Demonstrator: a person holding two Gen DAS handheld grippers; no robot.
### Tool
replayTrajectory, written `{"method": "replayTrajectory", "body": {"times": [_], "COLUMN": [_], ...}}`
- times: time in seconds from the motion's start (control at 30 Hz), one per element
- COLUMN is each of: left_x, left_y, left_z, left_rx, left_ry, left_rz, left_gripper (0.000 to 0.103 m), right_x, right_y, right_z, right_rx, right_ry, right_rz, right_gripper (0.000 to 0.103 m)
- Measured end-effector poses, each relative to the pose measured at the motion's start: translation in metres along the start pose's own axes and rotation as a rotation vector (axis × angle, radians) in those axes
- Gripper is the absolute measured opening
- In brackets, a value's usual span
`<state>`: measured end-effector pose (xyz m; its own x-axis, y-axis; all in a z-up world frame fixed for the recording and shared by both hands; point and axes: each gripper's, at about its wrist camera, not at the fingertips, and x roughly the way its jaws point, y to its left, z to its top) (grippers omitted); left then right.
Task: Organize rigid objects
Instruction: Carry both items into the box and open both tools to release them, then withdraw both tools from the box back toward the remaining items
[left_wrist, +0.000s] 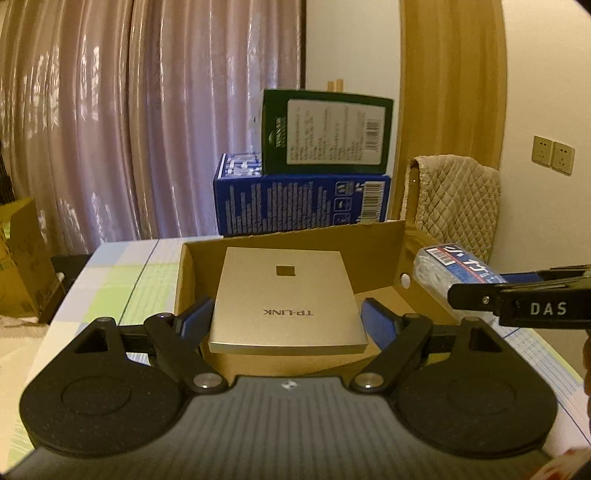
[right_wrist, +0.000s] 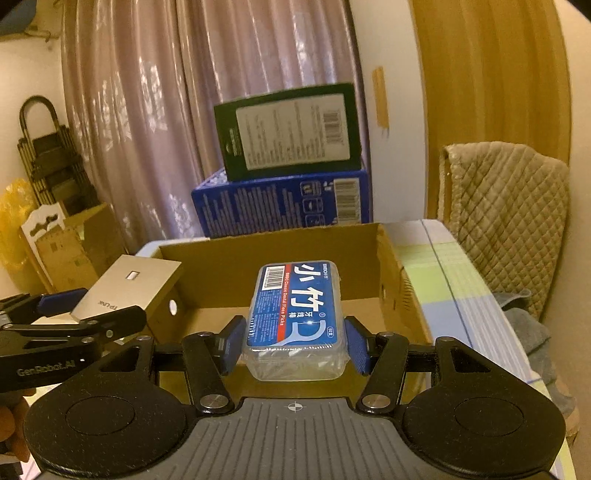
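Pale pink curtains (left_wrist: 110, 122) hang behind a tabletop (left_wrist: 122, 280) covered in a light checked cloth of green, blue and white. On it sits an open cardboard box (left_wrist: 373, 254), its brown walls upright and its inside showing in both wrist views. Behind the box a blue carton (left_wrist: 295, 206) lies flat with a dark green carton (left_wrist: 325, 133) standing on top of it. A chair back draped with a quilted beige cover (left_wrist: 458, 206) stands to the right, near a yellow-brown door frame (left_wrist: 450, 92) and two wall sockets (left_wrist: 552, 158).

The left gripper (left_wrist: 286, 321) holds a flat silver-grey TP-LINK router (left_wrist: 286, 299) by its two side edges, the blue pads wide apart and pressed against it. The router is raised above the near-left part of the cardboard box, its lettering upside down to the camera.

The right gripper (right_wrist: 295, 345) clamps a clear plastic dental floss pick case (right_wrist: 297, 317) with a blue label, its pads set fairly narrow against the long sides. The case is lifted over the box opening, towards the middle as the right wrist view shows it.

Each gripper appears at the edge of the other's view, side by side and a little apart. More brown cardboard boxes (right_wrist: 74, 243) stand on the floor at the left, beside a yellow bag (right_wrist: 14, 210).
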<state>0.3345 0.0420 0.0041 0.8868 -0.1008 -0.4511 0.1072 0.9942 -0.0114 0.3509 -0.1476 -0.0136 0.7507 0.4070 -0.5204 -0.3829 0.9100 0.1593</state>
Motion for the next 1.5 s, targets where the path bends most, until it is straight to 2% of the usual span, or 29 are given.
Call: {"method": "replayTrajectory", "body": {"times": [0.13,0.37,0.43,0.53,0.9,1.5], "left_x": [0.016,0.035,0.039,0.043,0.039,0.030], "left_y": [0.011,0.011,0.011,0.011,0.009,0.010], "left_z": [-0.003,-0.006,-0.006,-0.006,-0.007,-0.002], "left_rx": [-0.041,-0.053,-0.063,-0.074,-0.065,-0.069], "left_ry": [0.025,0.060,0.069,0.087,0.087,0.072], "left_rz": [-0.008,-0.024,-0.029,-0.040,-0.024,-0.023], "left_gripper": [0.083,0.083,0.073,0.073,0.073,0.073], "right_x": [0.021,0.043,0.045,0.048,0.048,0.039], "right_y": [-0.001,0.002,0.002,0.001,0.006,0.013], "right_z": [-0.002,-0.001,-0.001,-0.003,-0.006,-0.002], "right_rx": [0.016,0.017,0.016,0.005,-0.056,-0.090], "right_ry": [0.027,0.062,0.068,0.079,0.090,0.082], "right_rz": [0.000,-0.014,-0.013,-0.017,-0.060,-0.077], "right_gripper": [0.054,0.054,0.054,0.054,0.054,0.055]}}
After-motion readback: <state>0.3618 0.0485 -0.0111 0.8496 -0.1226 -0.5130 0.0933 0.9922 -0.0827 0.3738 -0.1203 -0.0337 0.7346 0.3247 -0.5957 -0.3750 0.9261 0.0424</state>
